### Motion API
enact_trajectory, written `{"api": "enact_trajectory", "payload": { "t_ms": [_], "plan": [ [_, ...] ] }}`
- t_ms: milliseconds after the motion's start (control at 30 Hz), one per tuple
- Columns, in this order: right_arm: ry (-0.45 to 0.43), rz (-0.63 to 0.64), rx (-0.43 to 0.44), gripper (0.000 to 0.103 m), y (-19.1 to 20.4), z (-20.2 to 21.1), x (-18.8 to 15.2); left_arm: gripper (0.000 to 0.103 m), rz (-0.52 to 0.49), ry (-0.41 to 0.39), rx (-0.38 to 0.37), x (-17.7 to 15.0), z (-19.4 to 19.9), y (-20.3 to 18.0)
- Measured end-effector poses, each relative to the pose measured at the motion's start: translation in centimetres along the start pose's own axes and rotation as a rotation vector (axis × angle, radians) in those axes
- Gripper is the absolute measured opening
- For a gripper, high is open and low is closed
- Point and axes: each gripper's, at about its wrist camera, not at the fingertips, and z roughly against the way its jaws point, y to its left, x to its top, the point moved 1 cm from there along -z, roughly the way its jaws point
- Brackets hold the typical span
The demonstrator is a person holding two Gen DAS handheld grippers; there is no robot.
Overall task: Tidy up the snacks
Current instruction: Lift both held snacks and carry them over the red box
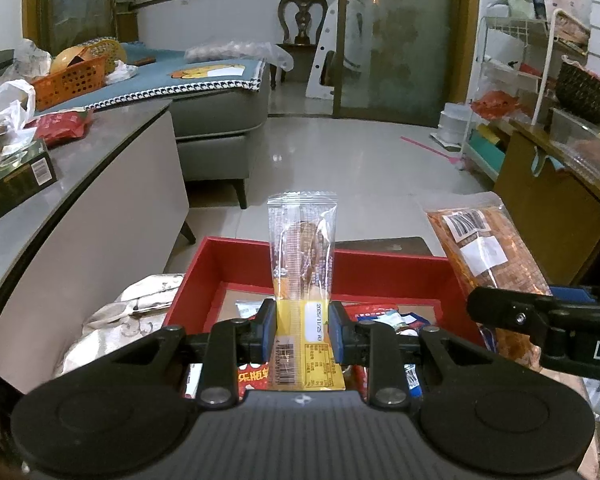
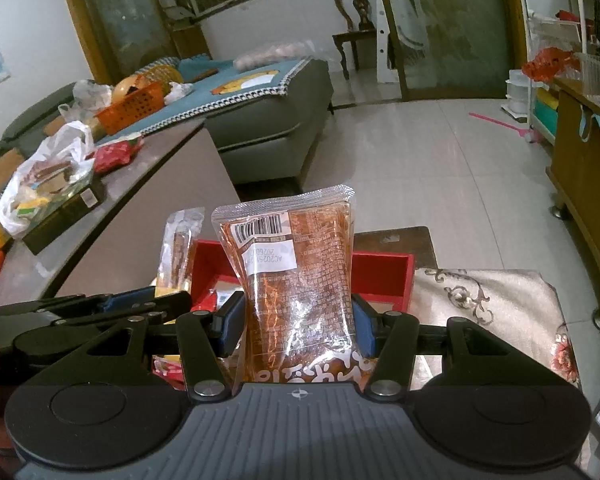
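Both packets look light, crinkly and slippery: the left gripper (image 1: 302, 330) has its jaws clamped low on the slim snack stick (image 1: 302, 256), the right gripper (image 2: 298, 330) across the wider pouch (image 2: 296, 276), both above the red box (image 1: 380, 270).

Red box (image 1: 380, 276), yellow-ended clear packet (image 1: 302, 264) — orange pouch (image 2: 300, 280), barcoded.

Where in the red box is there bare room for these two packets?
The far part of the red box floor, along its back wall, looks bare. The near part is crowded with wrappers. Outside, the patterned cloth right of the box is free.
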Motion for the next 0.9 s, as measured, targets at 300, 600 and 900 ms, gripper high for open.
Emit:
{"api": "enact_trajectory", "payload": {
  "t_ms": [300, 600, 900],
  "plan": [
    [0.027, -0.006, 0.001, 0.062, -0.6, -1.8, -0.2, 0.022, -0.015, 0.034, 0.024, -0.3, -2.3, -0.4],
    [0.033, -0.018, 0.011, 0.062, -1.1, -3.0, -0.3, 0.022, -0.025, 0.057, 0.049, -0.5, -3.8, -0.7],
    [0.049, -0.026, 0.009, 0.063, -1.8, -4.3, -0.8, 0.022, -0.036, 0.078, 0.066, -0.8, -5.1, -1.1]
  ]
}}
